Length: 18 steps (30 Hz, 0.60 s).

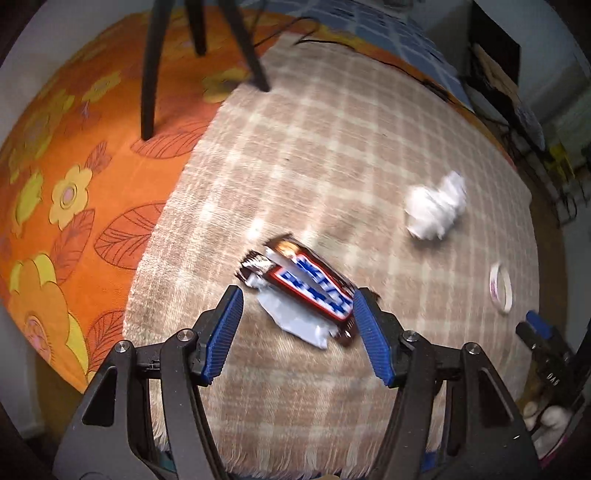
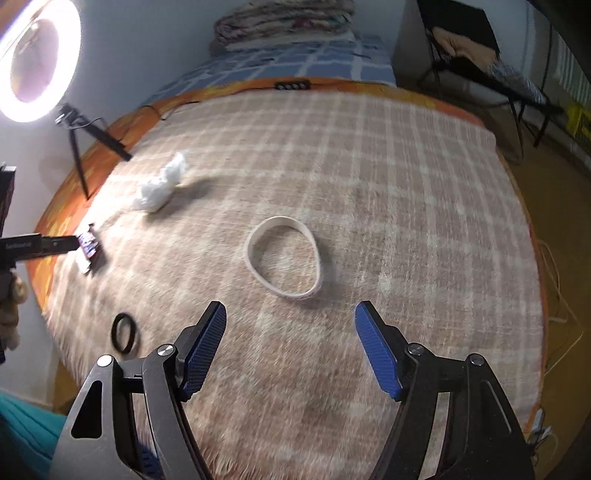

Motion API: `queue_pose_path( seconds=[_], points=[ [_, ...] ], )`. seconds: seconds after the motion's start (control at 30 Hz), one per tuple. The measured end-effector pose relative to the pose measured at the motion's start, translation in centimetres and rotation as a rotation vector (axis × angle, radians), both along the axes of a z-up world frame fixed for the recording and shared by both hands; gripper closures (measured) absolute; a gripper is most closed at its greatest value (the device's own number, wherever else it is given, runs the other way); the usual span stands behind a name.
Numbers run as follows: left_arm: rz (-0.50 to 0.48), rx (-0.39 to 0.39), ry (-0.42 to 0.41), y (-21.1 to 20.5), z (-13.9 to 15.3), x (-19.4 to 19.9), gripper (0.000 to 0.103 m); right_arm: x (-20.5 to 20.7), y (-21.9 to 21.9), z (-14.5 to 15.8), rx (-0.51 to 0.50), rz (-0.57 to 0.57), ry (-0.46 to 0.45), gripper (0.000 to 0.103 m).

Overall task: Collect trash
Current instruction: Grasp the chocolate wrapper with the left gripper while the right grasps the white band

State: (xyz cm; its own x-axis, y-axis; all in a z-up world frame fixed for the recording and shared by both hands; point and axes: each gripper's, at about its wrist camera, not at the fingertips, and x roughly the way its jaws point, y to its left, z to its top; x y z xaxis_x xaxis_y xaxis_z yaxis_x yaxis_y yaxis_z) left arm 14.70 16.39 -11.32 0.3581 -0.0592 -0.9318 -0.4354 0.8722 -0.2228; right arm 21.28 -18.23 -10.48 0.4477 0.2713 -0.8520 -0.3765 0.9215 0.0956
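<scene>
A torn candy bar wrapper point(image 1: 306, 288), brown, red and blue with a white inside, lies on the beige checked blanket point(image 1: 332, 147). My left gripper point(image 1: 298, 293) hangs open just above it, one blue pad on each side and neither pressing. In the right wrist view the wrapper point(image 2: 88, 245) lies at the far left. A crumpled white tissue point(image 1: 436, 210) point(image 2: 160, 186) sits further along the blanket. A white band point(image 2: 250, 254) point(image 1: 500, 288) lies ahead of my open, empty right gripper point(image 2: 291, 306).
A black ring point(image 2: 114, 332) lies near the blanket's edge. Black tripod legs point(image 1: 147, 74) stand on the orange floral sheet point(image 1: 74, 166), with a ring light point(image 2: 37, 62) above. Folded bedding point(image 2: 284, 22) is stacked at the far end. A dark chair point(image 2: 480, 55) stands at the right.
</scene>
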Motion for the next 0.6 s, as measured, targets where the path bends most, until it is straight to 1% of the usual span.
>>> queue_pose_path(
  seconds=[0.07, 0.23, 0.27, 0.3, 0.4, 0.43, 0.47, 0.5, 0.53, 0.6],
  points=[
    [0.015, -0.023, -0.003, 0.5, -0.4, 0.4, 0.039, 0.7, 0.0, -0.2, 0.0, -0.015, -0.001, 0.031],
    [0.011, -0.029, 0.001, 0.6, -1.2, 1.3, 0.04, 2.3, 0.3, -0.2, -0.008, -0.032, -0.011, 0.031],
    [0.009, -0.026, 0.0, 0.5, -1.3, 1.5, 0.043, 2.6, 0.3, -0.3, -0.004, -0.033, -0.008, 0.031],
    [0.006, -0.023, 0.0, 0.4, -1.3, 1.8, 0.051, 3.0, 0.3, -0.5, 0.005, -0.036, 0.001, 0.031],
    [-0.014, -0.012, 0.008, -0.6, -1.7, 2.5, 0.065, 4.1, 0.4, -1.2, 0.017, -0.052, 0.033, 0.031],
    [-0.027, -0.004, 0.009, -1.1, -1.8, 2.9, 0.068, 4.5, 0.4, -1.4, 0.018, -0.059, 0.04, 0.031],
    [-0.041, -0.01, 0.006, -1.3, -2.0, 3.3, 0.075, 4.8, 0.5, -1.7, 0.017, -0.065, 0.043, 0.032],
    [-0.049, -0.002, 0.005, -1.5, -2.0, 3.4, 0.076, 5.1, 0.6, -1.8, 0.015, -0.068, 0.047, 0.036],
    [-0.06, 0.01, 0.0, -2.1, -1.9, 3.6, 0.076, 5.2, 0.6, -2.0, 0.014, -0.069, 0.051, 0.044],
    [-0.071, 0.021, -0.008, -2.3, -1.8, 3.7, 0.079, 5.5, 1.0, -2.4, 0.012, -0.06, 0.062, 0.052]
  ],
)
